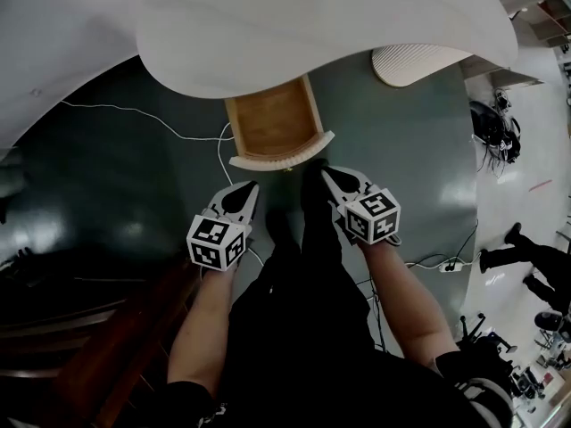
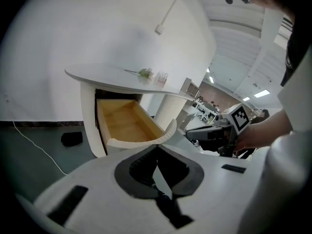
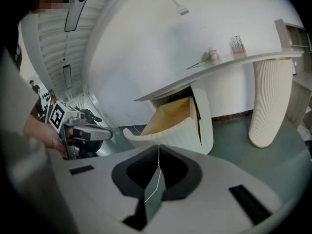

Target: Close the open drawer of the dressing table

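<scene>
A thin white cable (image 1: 134, 114) is seen trailing over the dark green floor (image 1: 107, 194) at the left of the head view. Next to it the left gripper (image 1: 251, 189) is held out in front of the person, just short of the drawer and apart from it; in the left gripper view its jaws are seen clenched, tip against tip. The drawer (image 1: 272, 125) is found in the middle, pulled well out from under the curved white top of the dressing table (image 1: 312, 25). Its inside is lined with pale wood, its side walls are of the same wood, and it is closed off toward the person by a white, bowed front with a finely ribbed face. To the right of that front the right gripper (image 1: 328, 176) is held level with the left one, near the front's right corner, though contact cannot be made out. Its jaws are likewise shown pressed together in the right gripper view. Farther right a white ribbed leg (image 1: 415, 61) is seen under the table top, and in the right gripper view a small flower sprig (image 3: 209, 56) is shown lying on the top.
</scene>
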Available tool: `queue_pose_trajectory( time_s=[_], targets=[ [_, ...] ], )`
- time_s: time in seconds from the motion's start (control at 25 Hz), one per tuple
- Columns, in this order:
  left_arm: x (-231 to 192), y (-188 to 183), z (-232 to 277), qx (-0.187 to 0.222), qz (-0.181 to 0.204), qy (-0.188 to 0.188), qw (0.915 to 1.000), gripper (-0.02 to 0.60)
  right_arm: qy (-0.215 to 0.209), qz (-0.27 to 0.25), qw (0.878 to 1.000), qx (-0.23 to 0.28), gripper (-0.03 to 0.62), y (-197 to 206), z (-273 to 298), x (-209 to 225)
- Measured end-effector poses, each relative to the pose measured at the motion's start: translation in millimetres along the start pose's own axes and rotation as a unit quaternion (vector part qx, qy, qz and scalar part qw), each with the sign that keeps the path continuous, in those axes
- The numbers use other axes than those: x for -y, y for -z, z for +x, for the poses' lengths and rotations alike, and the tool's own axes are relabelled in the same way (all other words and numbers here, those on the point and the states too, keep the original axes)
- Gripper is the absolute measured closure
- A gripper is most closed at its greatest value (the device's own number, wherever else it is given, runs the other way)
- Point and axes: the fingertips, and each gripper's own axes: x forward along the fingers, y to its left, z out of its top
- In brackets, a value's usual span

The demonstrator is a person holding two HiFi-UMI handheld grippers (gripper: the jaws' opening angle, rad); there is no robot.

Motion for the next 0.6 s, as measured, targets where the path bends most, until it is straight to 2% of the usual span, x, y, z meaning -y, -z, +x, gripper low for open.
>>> queue_pose_trajectory(
  time_s=[0.2,0.32,0.48,0.6],
  targets=[
    [-10.2,10.0,0.3,-0.015,0.001,-0.009,0.9999,0.574,-0.001,0.012,1.0,-0.015,0.574,7.3,28.6,11.2],
    [-17.6,17.6,-0.8,-0.022,-0.011,-0.015,0.9996,0.574,0.0,0.023,1.0,-0.016,0.58,6.8,38.8,15.4],
    [-15.4,11.8,-3.9,-0.017,-0.005,-0.013,0.9998,0.574,-0.015,0.003,1.0,-0.024,0.585,0.9,50.6,16.5],
    [-20.1,1.6,-8.6,-0.011,0.001,-0.018,0.9998,0.574,-0.014,0.02,1.0,-0.013,0.585,-10.4,59.7,21.6]
  ],
)
